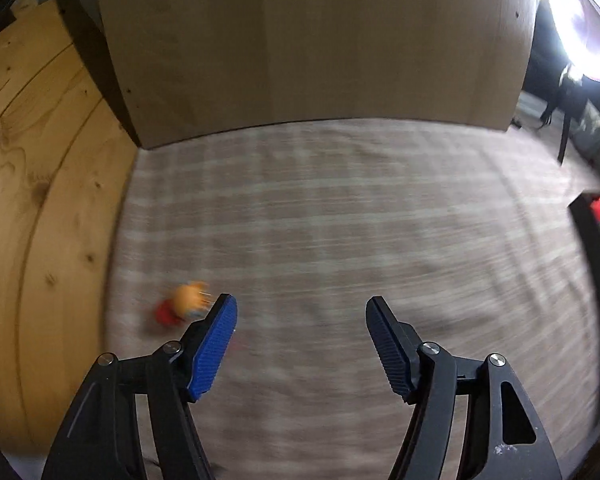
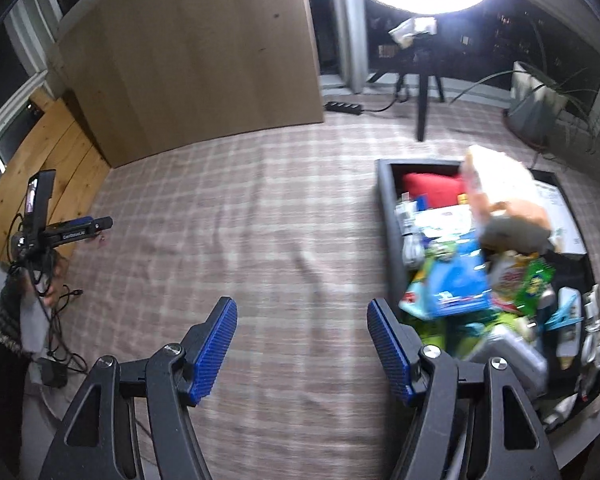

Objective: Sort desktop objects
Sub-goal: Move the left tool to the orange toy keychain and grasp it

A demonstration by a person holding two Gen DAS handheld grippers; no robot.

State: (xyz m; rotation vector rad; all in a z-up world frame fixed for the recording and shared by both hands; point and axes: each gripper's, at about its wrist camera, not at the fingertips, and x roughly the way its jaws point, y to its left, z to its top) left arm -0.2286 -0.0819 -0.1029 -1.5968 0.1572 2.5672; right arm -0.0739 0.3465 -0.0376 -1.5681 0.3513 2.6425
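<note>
My left gripper (image 1: 302, 306) is open and empty above the checked cloth (image 1: 340, 208). A small blurred toy (image 1: 184, 304), orange and red, lies on the cloth just left of the left fingertip. My right gripper (image 2: 302, 306) is open and empty over the cloth (image 2: 240, 216). To its right stands a dark bin (image 2: 392, 232) piled with several packets, a red item (image 2: 432, 190) and a blue packet (image 2: 456, 280). A pale bag (image 2: 500, 192) shows blurred above the bin. The left gripper also shows in the right wrist view (image 2: 96, 226).
A tall wooden panel (image 1: 320, 40) stands at the cloth's far edge. A pine board (image 1: 40, 180) lies left of the cloth. A ring light on a tripod (image 2: 420, 92), a power strip (image 2: 342, 107) and a potted plant (image 2: 540, 100) stand behind the bin. The bin's corner (image 1: 592, 240) shows at right.
</note>
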